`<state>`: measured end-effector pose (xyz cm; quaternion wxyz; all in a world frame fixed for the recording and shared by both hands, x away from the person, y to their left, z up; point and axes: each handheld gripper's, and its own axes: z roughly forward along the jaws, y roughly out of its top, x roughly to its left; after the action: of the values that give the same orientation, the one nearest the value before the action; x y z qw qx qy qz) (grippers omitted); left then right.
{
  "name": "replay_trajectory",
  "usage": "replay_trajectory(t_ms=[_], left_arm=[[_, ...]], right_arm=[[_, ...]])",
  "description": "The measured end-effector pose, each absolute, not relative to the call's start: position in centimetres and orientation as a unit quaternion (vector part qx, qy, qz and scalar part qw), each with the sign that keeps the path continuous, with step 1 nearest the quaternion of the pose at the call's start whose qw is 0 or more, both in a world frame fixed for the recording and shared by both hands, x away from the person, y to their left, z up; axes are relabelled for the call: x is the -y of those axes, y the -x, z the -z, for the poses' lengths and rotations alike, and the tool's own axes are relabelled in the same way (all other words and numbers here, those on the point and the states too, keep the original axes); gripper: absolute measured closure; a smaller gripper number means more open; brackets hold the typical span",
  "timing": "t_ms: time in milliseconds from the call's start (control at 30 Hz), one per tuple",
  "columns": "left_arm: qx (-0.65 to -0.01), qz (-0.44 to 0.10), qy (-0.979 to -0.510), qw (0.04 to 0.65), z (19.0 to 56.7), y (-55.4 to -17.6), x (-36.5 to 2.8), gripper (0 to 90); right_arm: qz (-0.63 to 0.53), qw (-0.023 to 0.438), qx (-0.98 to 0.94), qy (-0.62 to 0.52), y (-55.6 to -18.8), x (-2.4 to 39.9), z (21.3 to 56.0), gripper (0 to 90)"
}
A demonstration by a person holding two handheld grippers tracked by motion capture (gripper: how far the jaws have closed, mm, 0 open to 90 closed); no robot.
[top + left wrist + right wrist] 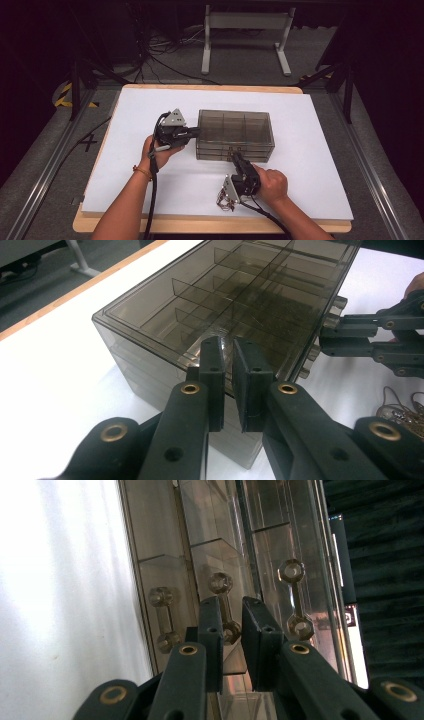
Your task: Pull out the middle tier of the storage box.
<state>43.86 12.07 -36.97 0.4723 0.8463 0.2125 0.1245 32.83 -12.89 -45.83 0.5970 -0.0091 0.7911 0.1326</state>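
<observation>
Drawer box point(235, 135) of smoky clear plastic stands near the middle of the white surface point(310, 165), a little toward the far side. It is the biggest thing on the surface. Its top is divided into several open compartments, and below them there are stacked drawers with the fronts turned to the person.

At the box's left end, the left gripper point(192, 132) is held in the left hand point(157, 150) and points to the right. In the left gripper view its fingers point(212, 375) are almost together and pinch the thin upper edge of the box at its corner; the wall sits in the narrow gap between the pads.

Just in front of the box, the right gripper point(234, 158) is held in the right hand point(272, 185) and points to the drawer fronts. In the right gripper view three drawer handles point(297, 600) show side by side, each one a short bar with a round knob at both ends. The fingers point(260, 635) are nearly closed around the middle handle point(225, 605), at its lower knob. Whether the pads really press on it, I cannot tell for sure.

A small tangle of thin wire point(225, 200) lies on the surface just beside the right gripper, on the near side.
</observation>
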Motion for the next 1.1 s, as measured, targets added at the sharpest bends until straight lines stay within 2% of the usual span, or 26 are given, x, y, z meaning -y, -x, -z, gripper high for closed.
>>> replay_trajectory(t_ms=[967,1100], left_arm=[[-0.216,-0.129,-0.841,0.479,37.2,-43.7,-12.1,83.1],[-0.211,-0.136,-0.846,0.470,37.0,-43.3,-11.9,80.0]], right_arm=[[-0.138,0.589,-0.796,0.008,-31.4,13.0,45.6,79.6],[-0.144,0.582,-0.800,0.008,-31.2,13.1,45.5,79.1]])
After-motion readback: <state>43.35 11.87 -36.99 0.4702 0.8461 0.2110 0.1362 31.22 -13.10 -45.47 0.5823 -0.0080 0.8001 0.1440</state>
